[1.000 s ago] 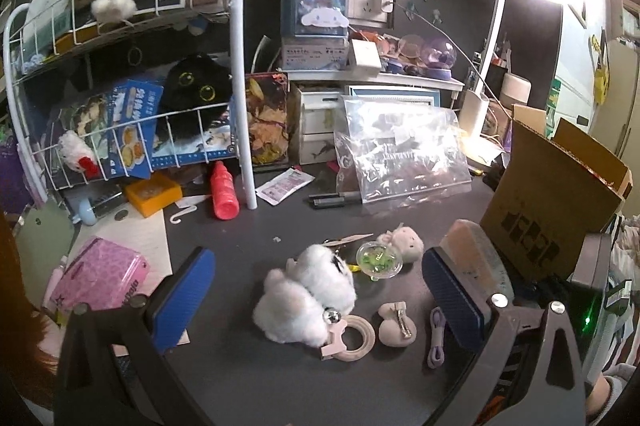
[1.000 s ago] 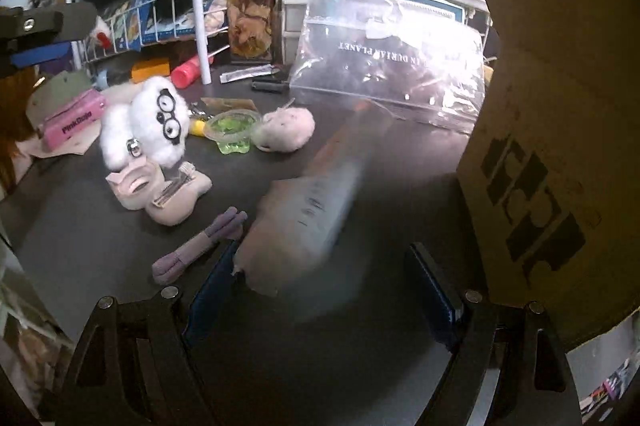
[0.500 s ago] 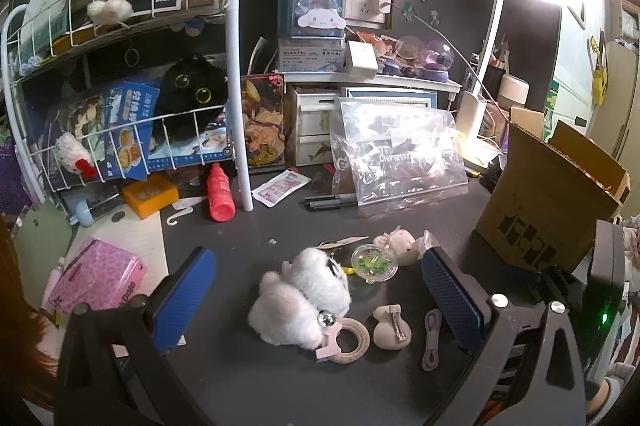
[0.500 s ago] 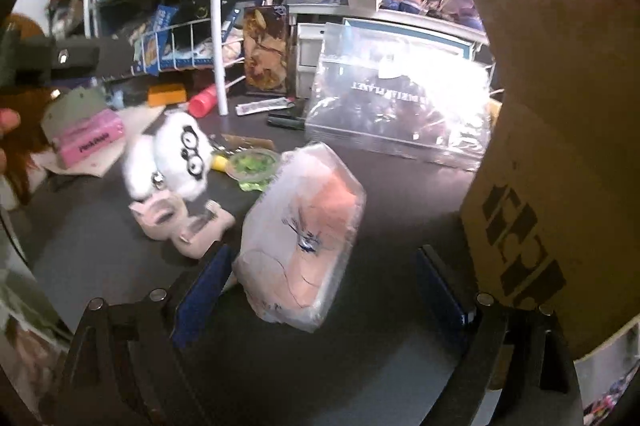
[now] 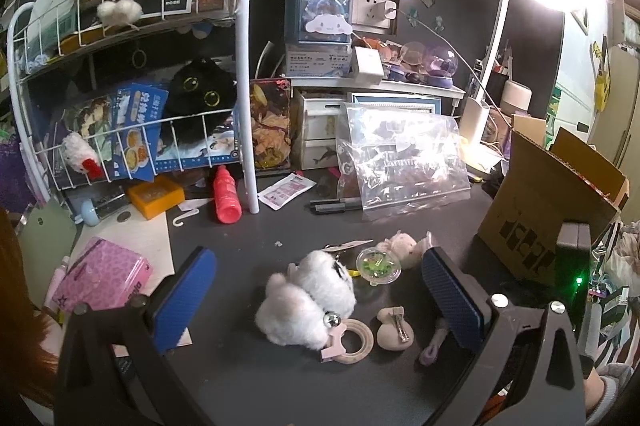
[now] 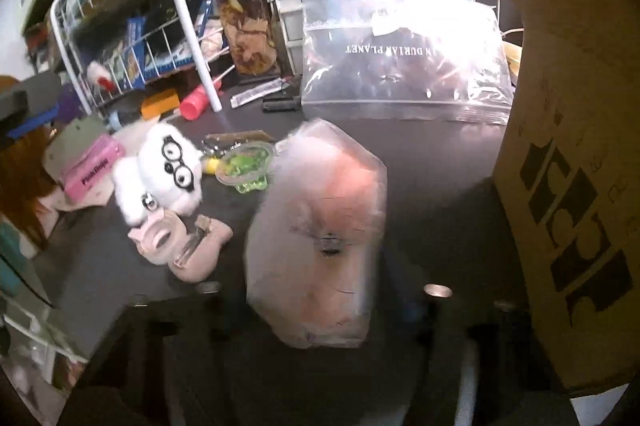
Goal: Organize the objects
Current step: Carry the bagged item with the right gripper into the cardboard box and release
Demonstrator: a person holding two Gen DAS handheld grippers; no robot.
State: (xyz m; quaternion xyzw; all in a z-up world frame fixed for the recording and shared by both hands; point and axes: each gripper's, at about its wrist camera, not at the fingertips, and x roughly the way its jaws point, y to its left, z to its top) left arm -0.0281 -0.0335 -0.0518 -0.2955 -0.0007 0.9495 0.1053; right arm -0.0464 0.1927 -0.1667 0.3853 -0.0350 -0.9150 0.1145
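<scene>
A pink plush toy sealed in a clear bag (image 6: pixel 320 238) is gripped by the right hand-held gripper (image 6: pixel 316 306) above the dark worktop (image 6: pixel 432 162), beside a cardboard box (image 6: pixel 568 146). A white plush with glasses (image 6: pixel 160 174) is seen nearby on the worktop. The left hand-held gripper (image 5: pixel 316 294) is held released, nothing between its fingers.

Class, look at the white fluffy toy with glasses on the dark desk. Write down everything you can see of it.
The white fluffy toy is a plush with long, soft-looking pile, black round glasses and black eyes on its face. It lies on the dark desk, which it touches underneath. A small silver bell hangs at its lower edge, beside a pink ring that touches it. A green clear trinket lies close to its side. No tool holds it.
</scene>
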